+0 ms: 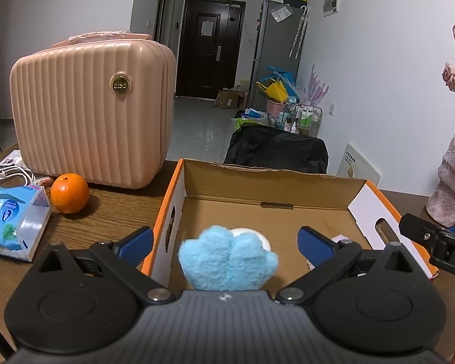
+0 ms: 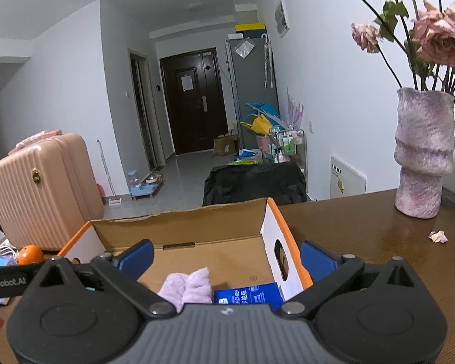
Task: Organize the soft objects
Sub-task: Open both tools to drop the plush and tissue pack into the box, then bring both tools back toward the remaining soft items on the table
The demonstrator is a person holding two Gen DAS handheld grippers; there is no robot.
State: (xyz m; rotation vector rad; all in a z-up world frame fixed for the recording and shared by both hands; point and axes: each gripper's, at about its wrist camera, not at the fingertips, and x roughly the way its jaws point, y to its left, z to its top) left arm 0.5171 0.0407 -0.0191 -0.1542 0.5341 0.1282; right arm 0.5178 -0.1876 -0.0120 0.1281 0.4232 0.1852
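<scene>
An open cardboard box (image 1: 166, 200) with orange edges stands on the wooden table. A fluffy blue paw-shaped plush (image 1: 227, 261) lies in its near end, with a white round thing (image 1: 257, 236) just behind it. My left gripper (image 1: 227, 241) is open wide above the plush; the pads do not touch it. In the right wrist view the box (image 2: 182, 227) holds a lilac soft toy (image 2: 186, 288) and a blue tissue pack (image 2: 248, 295). My right gripper (image 2: 227, 256) is open and straddles the box's right wall, gripping nothing. The right gripper's edge (image 1: 433, 242) shows at the far right.
A pink ribbed suitcase (image 1: 91, 112) stands at the back left, with an orange (image 1: 69, 193), a tissue pack (image 1: 12, 221) and white cables (image 1: 9, 173) in front. A purple vase (image 2: 423, 154) of dried roses and a fallen petal (image 2: 438, 236) are to the box's right.
</scene>
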